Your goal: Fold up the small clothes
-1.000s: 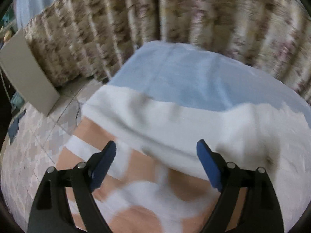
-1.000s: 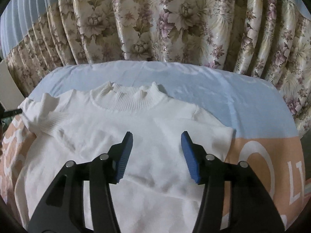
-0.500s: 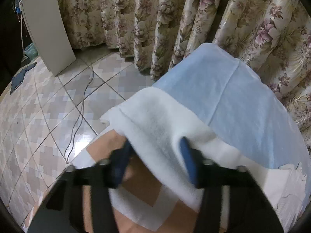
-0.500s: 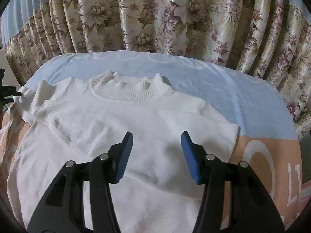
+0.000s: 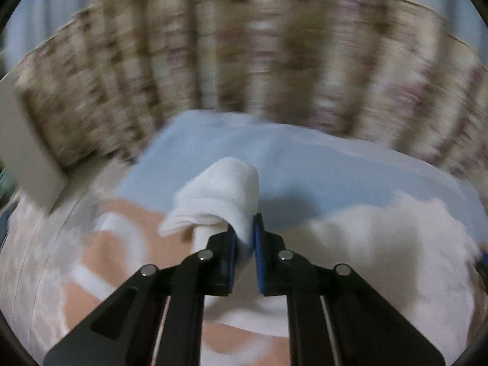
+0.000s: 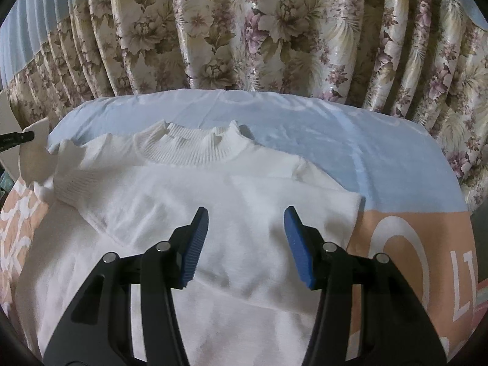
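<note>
A small white knit sweater [image 6: 213,207] lies flat on a blue and peach cloth [image 6: 335,149], its ribbed collar toward the curtain. Its right sleeve is folded across the chest. My right gripper [image 6: 246,244] is open and empty, hovering just above the chest. My left gripper [image 5: 244,241] is shut on the sweater's left sleeve [image 5: 219,189] and holds the cuff lifted above the cloth. The left wrist view is blurred by motion. The lifted sleeve end [image 6: 33,155] and the left gripper's tip [image 6: 18,137] show at the far left of the right wrist view.
A floral curtain [image 6: 244,30] hangs close behind the cloth's far edge. A white board [image 5: 24,164] leans at the left. The peach part of the cloth [image 6: 411,259] carries large white letters. Tiled floor lies beyond the left edge.
My left gripper has closed on the left sleeve and lifted it, swinging quickly. The right gripper has stayed open over the chest, shifting slightly.
</note>
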A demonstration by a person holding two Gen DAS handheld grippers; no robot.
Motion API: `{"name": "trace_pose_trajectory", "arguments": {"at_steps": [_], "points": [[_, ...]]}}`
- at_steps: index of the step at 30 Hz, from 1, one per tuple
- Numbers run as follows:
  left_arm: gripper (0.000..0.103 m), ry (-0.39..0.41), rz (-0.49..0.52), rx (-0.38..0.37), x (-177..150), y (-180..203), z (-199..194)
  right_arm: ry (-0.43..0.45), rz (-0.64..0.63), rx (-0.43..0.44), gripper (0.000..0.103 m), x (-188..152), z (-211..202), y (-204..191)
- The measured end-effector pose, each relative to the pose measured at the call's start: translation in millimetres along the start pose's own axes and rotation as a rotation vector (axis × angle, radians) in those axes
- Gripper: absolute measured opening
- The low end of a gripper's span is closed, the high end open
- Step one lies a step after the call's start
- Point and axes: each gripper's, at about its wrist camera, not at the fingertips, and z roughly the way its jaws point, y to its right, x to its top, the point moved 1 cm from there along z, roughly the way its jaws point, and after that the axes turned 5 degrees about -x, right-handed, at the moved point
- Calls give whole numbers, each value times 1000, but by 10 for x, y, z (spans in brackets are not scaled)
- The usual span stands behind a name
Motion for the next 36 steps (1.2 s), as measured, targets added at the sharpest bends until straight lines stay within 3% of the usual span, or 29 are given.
{"name": "trace_pose_trajectory", "arguments": {"at_steps": [7, 10, 12, 13, 14, 16, 20, 24, 27, 31, 35, 36], "points": [[11, -99, 211, -277, -454, 1547, 39, -8, 60, 8, 53, -50, 0, 149], [14, -184, 325, -340, -737, 1965, 141, -13, 81, 13, 53, -57, 6, 204], [15, -209, 401, -309, -932, 2099, 192, -24, 88, 26, 53, -65, 14, 220], [29, -205, 417, -287, -969, 2084, 189, -26, 85, 30, 53, -64, 14, 217], [49, -197, 419, -265, -984, 2042, 171, -25, 76, 31, 53, -59, 15, 200], [61, -168, 381, -255, -946, 1906, 95, -29, 63, 42, 53, -43, 28, 143], [66, -124, 292, -236, -767, 1511, 14, -20, 25, 108, 53, 40, 46, -114], [66, -102, 238, -118, -607, 1135, 131, -41, -45, 229, 53, 200, 90, -619], [66, -155, 259, 18, -625, 941, 362, -77, -90, 307, 53, 263, 139, -988], [66, -198, 183, -31, -707, 772, 465, -118, -215, 291, 51, 226, 256, -1481], [66, -198, 174, -40, -730, 753, 487, -203, -213, 310, 15, 129, 475, -1599], [66, -198, 170, -43, -723, 742, 493, -202, -209, 313, 13, 125, 504, -1593]]}}
